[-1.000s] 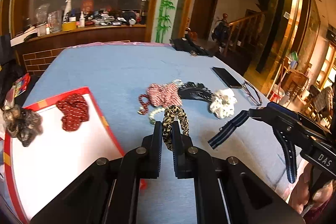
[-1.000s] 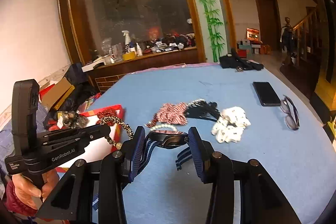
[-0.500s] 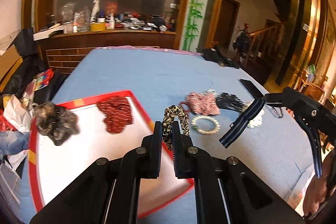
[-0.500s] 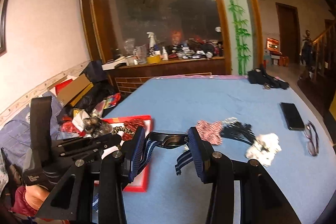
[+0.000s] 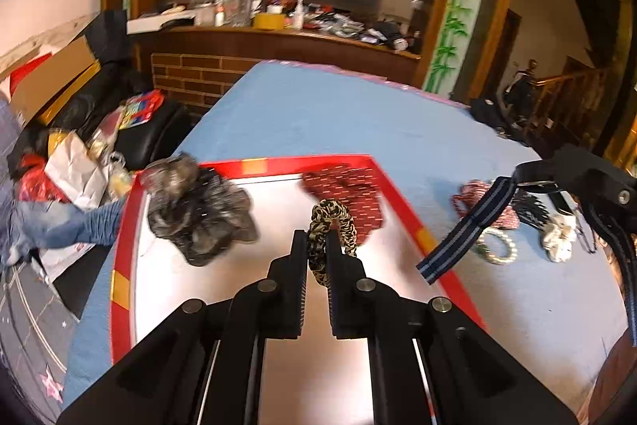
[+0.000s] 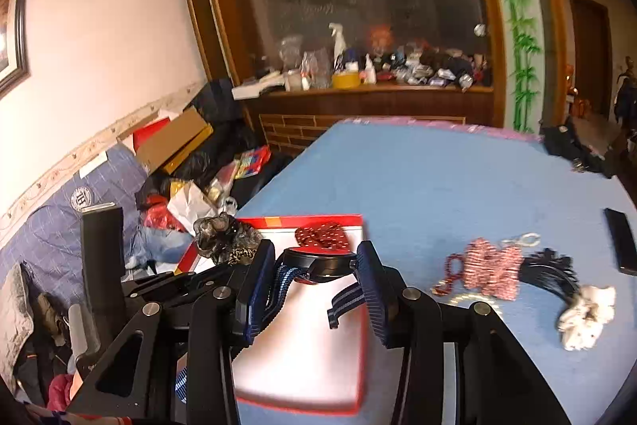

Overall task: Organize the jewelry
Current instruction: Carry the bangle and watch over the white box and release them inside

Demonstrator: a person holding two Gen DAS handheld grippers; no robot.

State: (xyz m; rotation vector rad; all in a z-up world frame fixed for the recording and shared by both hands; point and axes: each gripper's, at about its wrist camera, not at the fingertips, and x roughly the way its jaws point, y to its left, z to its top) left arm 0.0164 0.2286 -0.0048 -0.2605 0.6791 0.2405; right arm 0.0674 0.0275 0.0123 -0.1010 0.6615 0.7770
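My left gripper is shut on a gold-and-black braided bracelet and holds it above the red-rimmed white tray. In the tray lie a red patterned scrunchie and a dark grey scrunchie. My right gripper is shut on a black watch with a blue striped strap, above the tray's right side. On the blue cloth remain a pink-and-white scrunchie, a red bead bracelet, a pearl bracelet, a black hair clip and a white scrunchie.
A black phone lies at the table's right edge. A dark bundle sits at the far right corner. Bags, boxes and clutter crowd the floor left of the table. A cluttered wooden counter stands behind.
Both grippers have swung left, from over the jewelry pile to above the tray, each still holding its item. The pile now sits off to the right.
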